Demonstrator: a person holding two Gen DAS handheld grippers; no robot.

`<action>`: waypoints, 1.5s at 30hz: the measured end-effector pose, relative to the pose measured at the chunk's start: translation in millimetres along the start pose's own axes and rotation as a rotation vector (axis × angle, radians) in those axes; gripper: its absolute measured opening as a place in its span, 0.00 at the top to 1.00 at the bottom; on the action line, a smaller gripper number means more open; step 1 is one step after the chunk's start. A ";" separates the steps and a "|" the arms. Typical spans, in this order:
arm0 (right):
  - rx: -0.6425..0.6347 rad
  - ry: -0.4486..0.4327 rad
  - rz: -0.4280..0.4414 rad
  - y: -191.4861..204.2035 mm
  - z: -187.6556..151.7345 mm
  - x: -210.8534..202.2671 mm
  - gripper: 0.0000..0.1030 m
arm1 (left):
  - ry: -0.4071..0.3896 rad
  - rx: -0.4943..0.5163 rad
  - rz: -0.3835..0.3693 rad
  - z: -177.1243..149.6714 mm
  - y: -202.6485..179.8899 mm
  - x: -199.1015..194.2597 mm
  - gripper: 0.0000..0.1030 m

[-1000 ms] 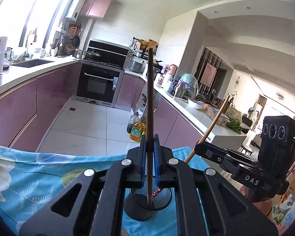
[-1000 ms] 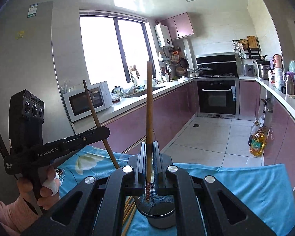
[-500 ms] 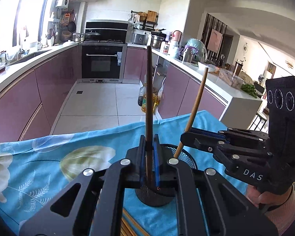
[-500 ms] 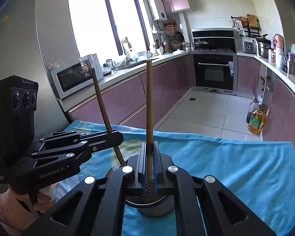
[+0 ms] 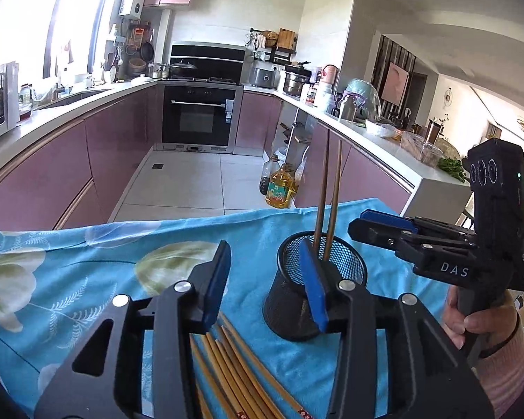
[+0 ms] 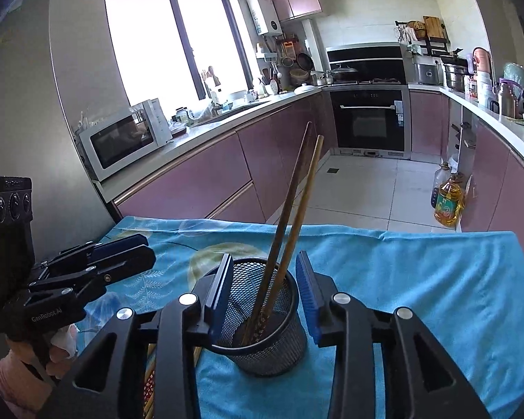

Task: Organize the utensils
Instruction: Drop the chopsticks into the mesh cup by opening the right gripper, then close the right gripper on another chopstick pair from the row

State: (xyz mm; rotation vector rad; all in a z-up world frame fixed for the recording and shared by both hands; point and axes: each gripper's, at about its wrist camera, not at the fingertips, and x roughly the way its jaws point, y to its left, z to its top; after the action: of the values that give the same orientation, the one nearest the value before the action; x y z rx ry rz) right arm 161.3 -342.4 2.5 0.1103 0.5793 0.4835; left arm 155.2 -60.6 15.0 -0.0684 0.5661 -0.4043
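A black mesh cup (image 5: 298,300) (image 6: 262,331) stands on the blue flowered cloth (image 5: 87,272). Two wooden chopsticks (image 5: 326,209) (image 6: 290,230) lean upright inside it. Several more chopsticks (image 5: 237,373) lie flat on the cloth under my left gripper. My left gripper (image 5: 265,279) is open and empty, its right finger in front of the cup. My right gripper (image 6: 263,291) is open and empty, one finger on each side of the cup rim. The right gripper also shows in the left wrist view (image 5: 384,225), and the left gripper in the right wrist view (image 6: 122,255).
The table's far edge drops to a tiled kitchen floor. Oil bottles (image 5: 277,188) stand on the floor by the purple cabinets. A microwave (image 6: 122,139) sits on the left counter and an oven (image 5: 199,115) is at the back.
Both grippers opened and let go of their chopsticks, which now stand in the mesh cup. Both grippers have dropped lower and the left has shifted left, over the loose chopsticks.
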 end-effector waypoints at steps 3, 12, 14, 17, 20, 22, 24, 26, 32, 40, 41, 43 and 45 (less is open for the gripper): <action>-0.016 -0.010 0.023 8.1 -6.1 -11.2 0.58 | 0.000 -0.011 0.018 -10.3 8.7 -14.1 0.54; -0.101 0.093 0.100 44.3 -49.4 -15.2 0.42 | 0.068 -0.037 0.074 -59.7 35.7 -36.3 0.53; -0.116 0.139 0.098 51.6 -63.8 -6.1 0.38 | 0.097 -0.042 0.084 -72.5 39.6 -36.6 0.53; -0.109 0.201 0.095 58.3 -80.7 7.7 0.35 | 0.140 -0.040 0.093 -90.8 41.8 -34.7 0.53; -0.103 0.236 0.073 62.3 -92.4 17.7 0.35 | 0.182 -0.049 0.099 -106.2 41.4 -29.0 0.53; -0.103 0.249 0.072 66.0 -96.6 21.8 0.35 | 0.198 -0.066 0.094 -114.8 43.7 -26.7 0.53; -0.109 0.260 0.058 70.0 -98.9 25.0 0.35 | 0.215 -0.073 0.102 -121.2 45.8 -24.3 0.53; -0.107 0.267 0.058 70.9 -101.2 27.8 0.40 | 0.229 -0.077 0.099 -125.3 46.7 -22.4 0.53; -0.101 0.292 0.055 74.8 -105.4 34.3 0.55 | 0.251 -0.075 0.094 -130.2 45.5 -17.4 0.55; -0.100 0.328 0.052 80.3 -110.4 41.9 0.74 | 0.295 -0.078 0.083 -132.4 45.0 -5.3 0.64; -0.099 0.331 0.051 80.6 -111.0 42.5 0.74 | 0.298 -0.078 0.082 -132.5 44.6 -4.0 0.64; -0.093 0.339 0.053 80.9 -112.1 43.8 0.78 | 0.300 -0.074 0.081 -132.8 44.3 -3.6 0.65; -0.086 0.341 0.053 80.4 -112.7 43.9 0.79 | 0.307 -0.074 0.074 -133.0 43.6 -2.1 0.71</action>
State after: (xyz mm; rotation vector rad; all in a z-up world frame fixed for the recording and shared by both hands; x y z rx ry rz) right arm 98.5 -254.6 -94.7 -0.0407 0.8898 0.5832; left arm 97.9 -13.4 -103.7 -0.0564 0.8842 -0.3229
